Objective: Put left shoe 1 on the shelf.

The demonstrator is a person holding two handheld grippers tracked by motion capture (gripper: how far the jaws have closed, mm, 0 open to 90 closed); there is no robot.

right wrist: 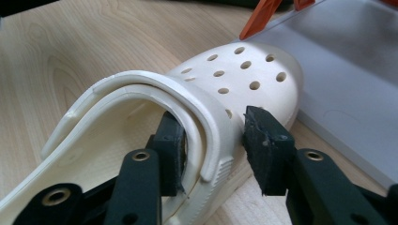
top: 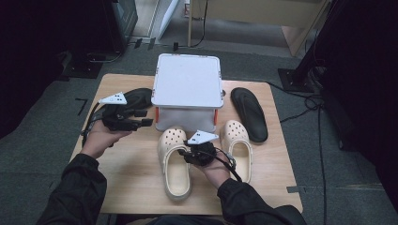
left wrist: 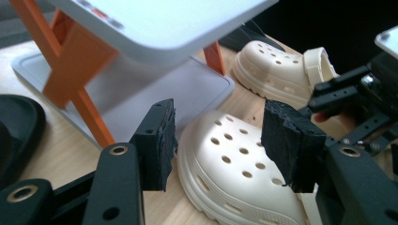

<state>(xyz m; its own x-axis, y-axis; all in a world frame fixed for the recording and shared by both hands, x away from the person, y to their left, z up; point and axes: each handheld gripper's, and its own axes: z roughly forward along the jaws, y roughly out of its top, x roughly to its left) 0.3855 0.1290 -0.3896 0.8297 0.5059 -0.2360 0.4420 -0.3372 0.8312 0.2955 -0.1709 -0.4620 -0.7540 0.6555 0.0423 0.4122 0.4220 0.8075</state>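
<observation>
right gripper (right wrist: 213,140) straddling cream clog (right wrist: 234,89) side wall; left gripper (left wrist: 218,140) wide open, empty.

Left gripper (top: 141,123) fingers (left wrist: 157,143) apart; right gripper (right wrist: 213,140) fingers likewise.

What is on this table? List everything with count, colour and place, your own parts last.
cream clogs: two, cream, front centre of the table, toes toward the rack.
black sandals: two, black, one right of the rack, one left behind the left gripper.
rack: one, white shelves on orange legs, back centre.
table: one, light wood.
left hand-held gripper: one, black, open, left of the rack.
right hand-held gripper: one, black, jaws either side of the left clog's side wall and strap.
</observation>
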